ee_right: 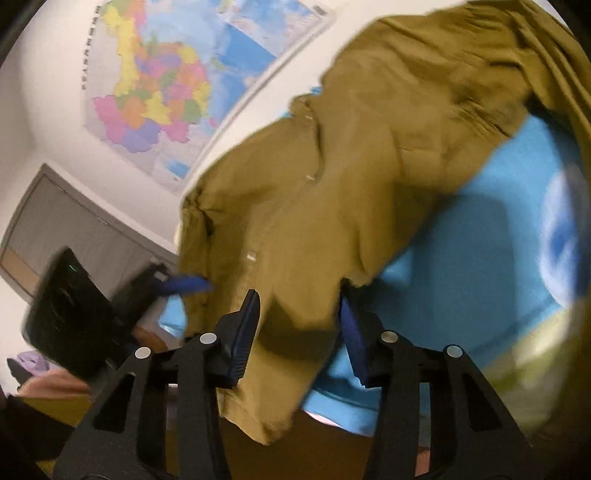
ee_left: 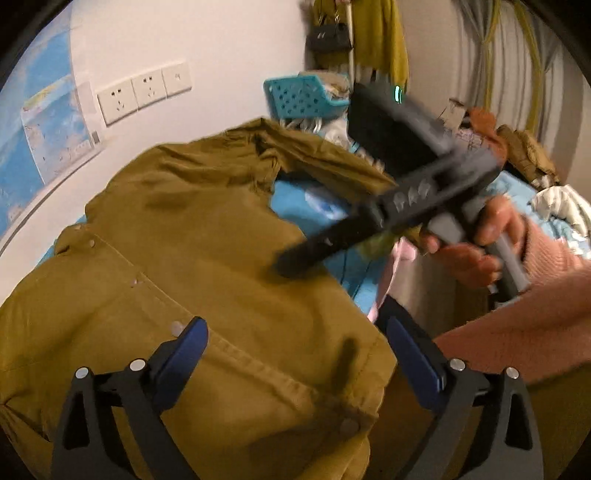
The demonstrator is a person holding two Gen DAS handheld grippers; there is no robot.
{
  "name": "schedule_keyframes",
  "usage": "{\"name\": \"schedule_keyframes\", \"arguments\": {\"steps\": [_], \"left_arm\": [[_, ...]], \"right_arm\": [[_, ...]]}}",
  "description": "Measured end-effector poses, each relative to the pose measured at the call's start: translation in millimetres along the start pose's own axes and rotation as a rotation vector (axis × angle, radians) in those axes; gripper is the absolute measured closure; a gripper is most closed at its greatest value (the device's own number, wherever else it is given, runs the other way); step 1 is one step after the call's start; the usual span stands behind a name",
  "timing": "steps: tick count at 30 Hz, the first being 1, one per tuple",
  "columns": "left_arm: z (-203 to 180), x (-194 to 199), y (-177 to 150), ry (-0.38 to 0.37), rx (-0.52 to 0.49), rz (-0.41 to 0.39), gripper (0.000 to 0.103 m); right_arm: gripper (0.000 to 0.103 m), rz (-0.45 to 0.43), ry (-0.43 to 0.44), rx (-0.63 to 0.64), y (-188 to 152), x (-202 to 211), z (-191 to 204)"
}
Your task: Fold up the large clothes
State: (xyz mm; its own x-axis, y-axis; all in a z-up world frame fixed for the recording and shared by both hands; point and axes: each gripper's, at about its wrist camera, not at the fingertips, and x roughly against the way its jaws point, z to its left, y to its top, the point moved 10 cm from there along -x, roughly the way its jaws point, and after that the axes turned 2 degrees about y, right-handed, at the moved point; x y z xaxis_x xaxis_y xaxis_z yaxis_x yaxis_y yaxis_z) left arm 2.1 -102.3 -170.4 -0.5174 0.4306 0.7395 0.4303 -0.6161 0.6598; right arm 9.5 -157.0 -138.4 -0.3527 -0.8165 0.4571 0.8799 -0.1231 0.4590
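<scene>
A large olive-brown jacket (ee_left: pixel 207 236) with snap buttons lies spread on a blue bedsheet (ee_left: pixel 295 203). My left gripper (ee_left: pixel 293 325) hovers over the jacket's lower front with its blue-padded jaws wide apart and nothing between them. The right gripper (ee_left: pixel 295 264), blurred, reaches in from the right, its tips over the jacket's side edge. In the right wrist view the right gripper (ee_right: pixel 297 306) stands partly open, and a flap of the jacket (ee_right: pixel 332 166) lies flat between its fingers without being pinched. One blue finger (ee_right: pixel 188 286) of the left gripper shows beside the jacket's far edge.
A hand (ee_left: pixel 476 236) in a pink sleeve holds the right gripper. A wall map (ee_right: pixel 159 81) and sockets (ee_left: pixel 144 92) are behind the bed. A teal basket (ee_left: pixel 299 96), hanging clothes (ee_left: pixel 376 33) and piled laundry (ee_left: pixel 524 155) crowd the far end.
</scene>
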Motion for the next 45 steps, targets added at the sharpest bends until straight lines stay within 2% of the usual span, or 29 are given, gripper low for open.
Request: {"name": "schedule_keyframes", "arguments": {"steps": [3, 5, 6, 7, 9, 10, 11, 12, 14, 18, 20, 21, 22, 23, 24, 28, 29, 30, 31, 32, 35, 38, 39, 40, 42, 45], "left_arm": [[7, -14, -6, 0.037, 0.025, 0.048, 0.010], [14, -17, -10, 0.036, 0.066, 0.065, 0.034], [22, -15, -12, 0.014, 0.108, 0.068, 0.057], [30, -10, -15, -0.015, 0.149, 0.070, 0.075], [52, 1, -16, -0.060, 0.256, 0.062, 0.091], [69, 8, -17, -0.078, 0.318, 0.044, 0.093], [85, 16, -18, -0.101, 0.383, 0.023, 0.093], [99, 23, -21, -0.114, 0.443, 0.010, 0.094], [117, 32, -25, -0.110, 0.494, -0.009, 0.094], [133, 34, -29, -0.117, 0.529, -0.008, 0.094], [135, 33, -29, -0.114, 0.531, -0.003, 0.094], [137, 31, -29, -0.109, 0.534, 0.001, 0.094], [139, 29, -28, -0.109, 0.538, 0.004, 0.094], [140, 29, -29, -0.114, 0.544, 0.005, 0.094], [143, 29, -30, -0.110, 0.549, 0.009, 0.094], [147, 26, -30, -0.100, 0.556, 0.016, 0.094], [148, 25, -30, -0.104, 0.558, 0.018, 0.094], [148, 25, -30, -0.108, 0.558, 0.019, 0.094], [148, 25, -31, -0.107, 0.561, 0.021, 0.094], [148, 25, -31, -0.108, 0.560, 0.020, 0.094], [147, 27, -31, -0.096, 0.549, 0.009, 0.090], [140, 32, -27, -0.102, 0.513, -0.014, 0.079], [137, 33, -25, -0.109, 0.503, -0.018, 0.074], [130, 33, -23, -0.126, 0.486, -0.021, 0.062], [117, 34, -17, -0.163, 0.445, -0.031, 0.050], [87, 25, -15, -0.171, 0.332, -0.018, 0.046]], "right_arm": [[0.061, 0.002, 0.005, 0.056, 13, -9, 28], [0.061, 0.010, 0.011, 0.083, 23, -18, 39], [0.061, 0.012, 0.001, 0.090, 24, -20, 41], [0.061, 0.008, -0.010, 0.098, 28, -24, 43], [0.060, -0.023, -0.003, 0.088, 36, -20, 44], [0.058, -0.046, 0.013, 0.074, 39, -14, 42], [0.056, -0.077, 0.028, 0.060, 42, -4, 39], [0.056, -0.104, 0.008, 0.047, 43, 2, 32], [0.056, -0.117, -0.037, 0.014, 36, 12, 13], [0.056, -0.073, -0.128, -0.068, 9, 1, -26], [0.056, -0.035, -0.095, -0.095, -2, -18, -29], [0.057, -0.017, -0.080, -0.086, -8, -29, -25], [0.054, -0.018, -0.089, -0.049, -9, -35, -19], [0.045, -0.008, -0.103, 0.001, -10, -43, -11], [0.041, 0.005, -0.121, 0.049, -12, -52, -2], [0.042, 0.029, -0.235, 0.203, -11, -81, 15], [0.057, 0.042, -0.241, 0.234, -11, -88, 19], [0.088, 0.068, -0.229, 0.247, -14, -95, 22], [0.099, 0.081, -0.226, 0.249, -15, -97, 22], [0.099, 0.087, -0.223, 0.242, -16, -96, 20], [0.099, 0.025, -0.111, 0.155, -10, -57, 25], [0.099, -0.104, -0.063, 0.128, -7, 18, 39], [0.099, -0.169, -0.069, 0.137, -7, 56, 48], [0.099, -0.203, -0.080, 0.144, -9, 77, 54], [0.099, -0.279, -0.170, 0.160, -15, 127, 59], [0.099, -0.305, -0.314, 0.105, -24, 159, 34]]}}
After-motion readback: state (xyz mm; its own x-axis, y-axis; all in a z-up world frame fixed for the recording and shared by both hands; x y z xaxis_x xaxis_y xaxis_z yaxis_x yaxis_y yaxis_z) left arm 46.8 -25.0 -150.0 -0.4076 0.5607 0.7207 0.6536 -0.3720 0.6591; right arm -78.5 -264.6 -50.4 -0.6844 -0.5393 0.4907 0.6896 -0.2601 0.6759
